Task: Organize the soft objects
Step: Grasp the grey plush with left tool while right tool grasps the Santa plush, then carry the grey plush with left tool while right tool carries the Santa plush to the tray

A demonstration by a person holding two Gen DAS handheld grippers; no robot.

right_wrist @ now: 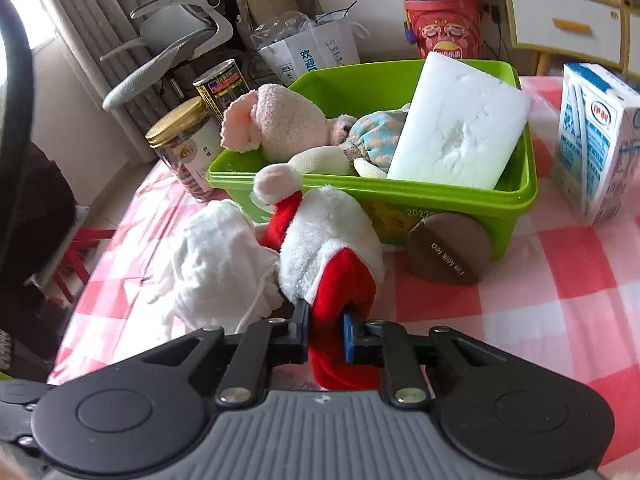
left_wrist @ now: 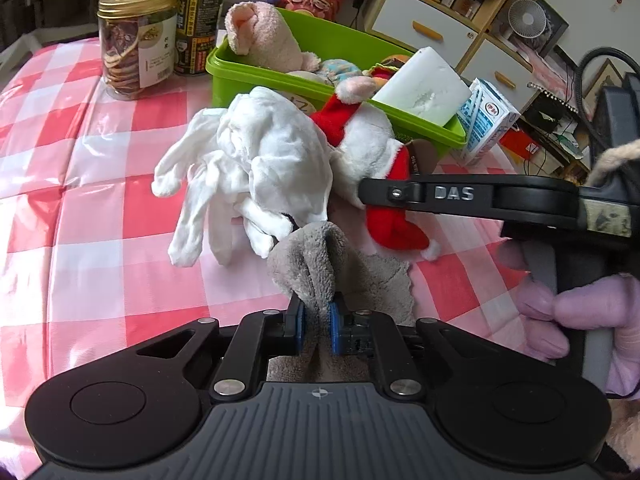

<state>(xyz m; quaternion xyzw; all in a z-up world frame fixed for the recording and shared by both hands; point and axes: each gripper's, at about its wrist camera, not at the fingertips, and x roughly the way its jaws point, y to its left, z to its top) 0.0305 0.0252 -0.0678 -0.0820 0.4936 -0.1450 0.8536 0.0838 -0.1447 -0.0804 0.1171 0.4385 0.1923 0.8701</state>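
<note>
My left gripper (left_wrist: 316, 322) is shut on a grey fleece cloth (left_wrist: 316, 258) and lifts a fold of it off the checked tablecloth. My right gripper (right_wrist: 326, 334) is shut on the red leg of a white and red plush toy (right_wrist: 332, 236), which leans against the green bin (right_wrist: 516, 194); the toy also shows in the left wrist view (left_wrist: 372, 140). White gloves (left_wrist: 256, 168) lie bunched left of the toy. The bin (left_wrist: 328, 44) holds a pink plush pig (right_wrist: 280, 124), a patterned blue soft item (right_wrist: 376, 136) and a white foam block (right_wrist: 460, 128).
A brown round pad (right_wrist: 448, 250) leans on the bin's front. A milk carton (right_wrist: 596, 140) stands right of the bin. A gold-lidded jar (left_wrist: 138, 40) and a dark can (left_wrist: 202, 16) stand at its left. Shelving and clutter lie behind the table.
</note>
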